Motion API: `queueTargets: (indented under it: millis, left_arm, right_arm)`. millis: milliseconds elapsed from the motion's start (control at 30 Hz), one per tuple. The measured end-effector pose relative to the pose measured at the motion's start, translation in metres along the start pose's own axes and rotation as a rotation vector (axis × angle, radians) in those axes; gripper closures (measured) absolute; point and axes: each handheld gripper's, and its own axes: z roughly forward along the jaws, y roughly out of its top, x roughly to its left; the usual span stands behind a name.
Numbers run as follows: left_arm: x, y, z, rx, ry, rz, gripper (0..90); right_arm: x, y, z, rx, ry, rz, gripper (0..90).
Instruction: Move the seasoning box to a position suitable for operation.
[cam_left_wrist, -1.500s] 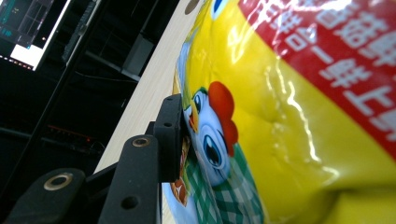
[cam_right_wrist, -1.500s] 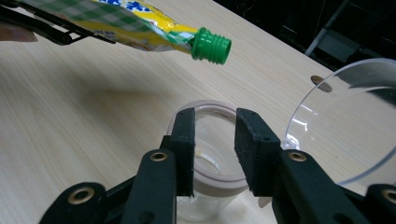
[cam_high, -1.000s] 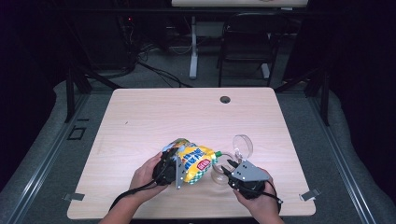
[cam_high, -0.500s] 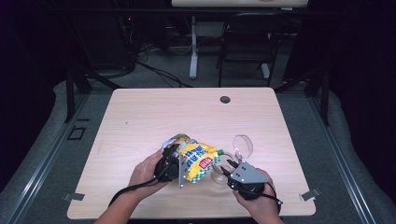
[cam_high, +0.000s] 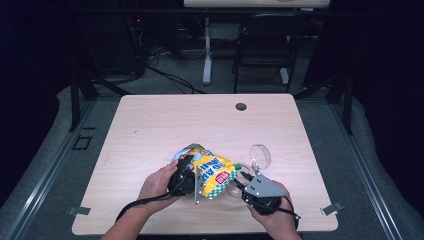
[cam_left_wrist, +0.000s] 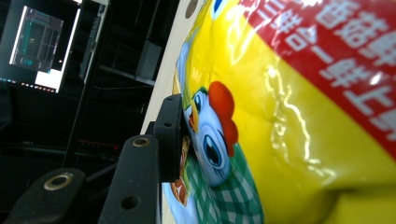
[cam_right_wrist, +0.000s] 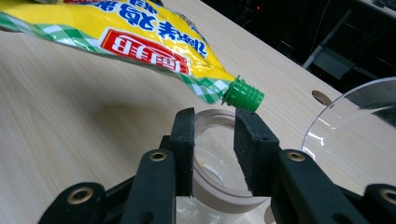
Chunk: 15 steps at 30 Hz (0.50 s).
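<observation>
Clamping the rim of a clear jar (cam_right_wrist: 212, 154) at the bottom of the right gripper view, the right gripper (cam_right_wrist: 214, 140) has just been closing, one jaw inside the mouth and one outside. Just beyond it, at centre frame, the green spout (cam_right_wrist: 243, 94) of the yellow pouch (cam_high: 212, 170) hangs tilted over the jar's opening. In the lower middle of the high view the left gripper (cam_high: 186, 172) holds that pouch above the surface (cam_high: 150, 125), a clear lid (cam_high: 261, 155) standing farther right.

Yellow pouch (cam_high: 212, 172) (green-checked edges), green spout (cam_right_wrist: 243, 94)
</observation>
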Motion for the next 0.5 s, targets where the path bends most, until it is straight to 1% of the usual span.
queueTargets:
  millis: [167,267,400,433,500]
  left_arm:
    - [-0.0022,0.001,0.0017,0.001,-0.008,0.011,62.2]
    - [-0.0031,0.0022,0.0017,0.007,-0.007,0.029,62.2]
    - [-0.0034,0.0039,0.0015,0.006,-0.002,0.04,62.2]
    - [-0.0031,0.0046,0.0011,0.009,0.004,0.05,62.2]
    - [-0.0033,0.0051,0.0012,0.005,0.003,0.051,62.2]
  right_arm:
    - [0.0018,0.001,0.002,0.004,0.002,-0.009,70.3]
    - [0.0029,0.0011,0.003,0.007,0.001,-0.015,71.1]
    - [0.0034,0.0004,0.0045,0.01,0.003,-0.013,72.3]
    - [0.0035,0.0003,0.0048,0.01,0.002,-0.013,72.5]
    - [0.0032,0.0001,0.0049,0.012,0.004,-0.009,72.8]
